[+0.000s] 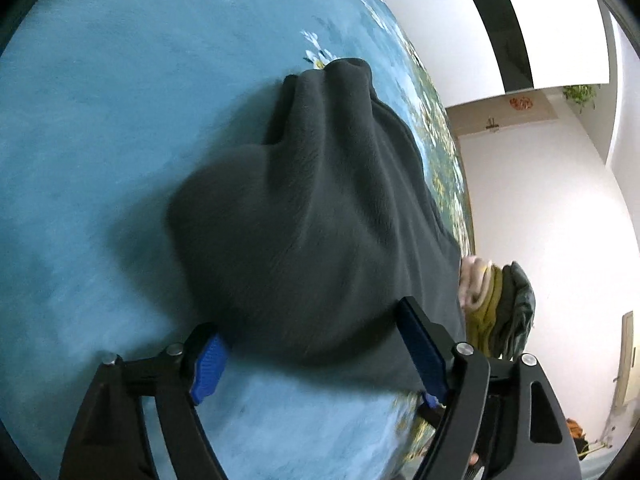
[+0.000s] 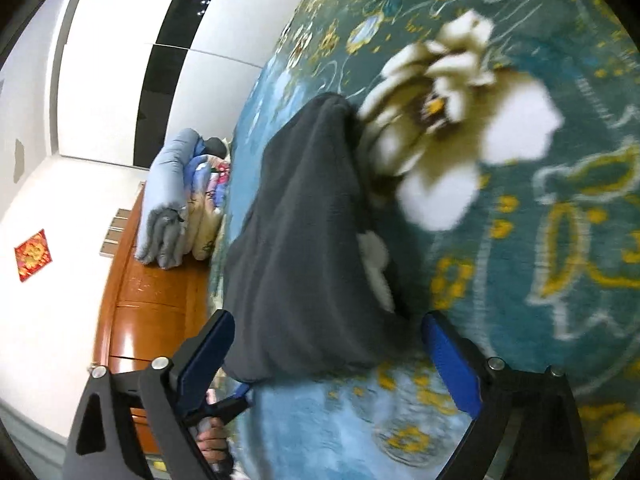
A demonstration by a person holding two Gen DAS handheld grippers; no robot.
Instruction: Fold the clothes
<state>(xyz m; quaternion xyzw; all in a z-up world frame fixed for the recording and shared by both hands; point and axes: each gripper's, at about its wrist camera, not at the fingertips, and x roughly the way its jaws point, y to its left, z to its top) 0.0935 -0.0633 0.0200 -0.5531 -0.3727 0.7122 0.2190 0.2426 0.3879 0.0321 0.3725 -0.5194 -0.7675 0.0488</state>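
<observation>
A dark grey fleece garment [image 1: 320, 216] lies bunched on a teal bedspread [image 1: 100, 120]. My left gripper [image 1: 316, 344] is open, its blue-padded fingers [image 1: 208, 364] on either side of the garment's near edge. In the right wrist view the same grey garment [image 2: 304, 248] lies in a long heap on the flowered bedspread [image 2: 540, 200]. My right gripper [image 2: 328, 356] is open, its fingers [image 2: 452, 364] on either side of the garment's near end. Neither gripper is closed on the cloth.
A stack of folded clothes [image 1: 496, 312] sits by the bed's edge in the left wrist view. Folded quilts [image 2: 180, 200] rest on a wooden cabinet [image 2: 148, 312] beside the bed. White walls lie beyond. The other gripper's tip [image 2: 224, 408] and a hand show at lower left.
</observation>
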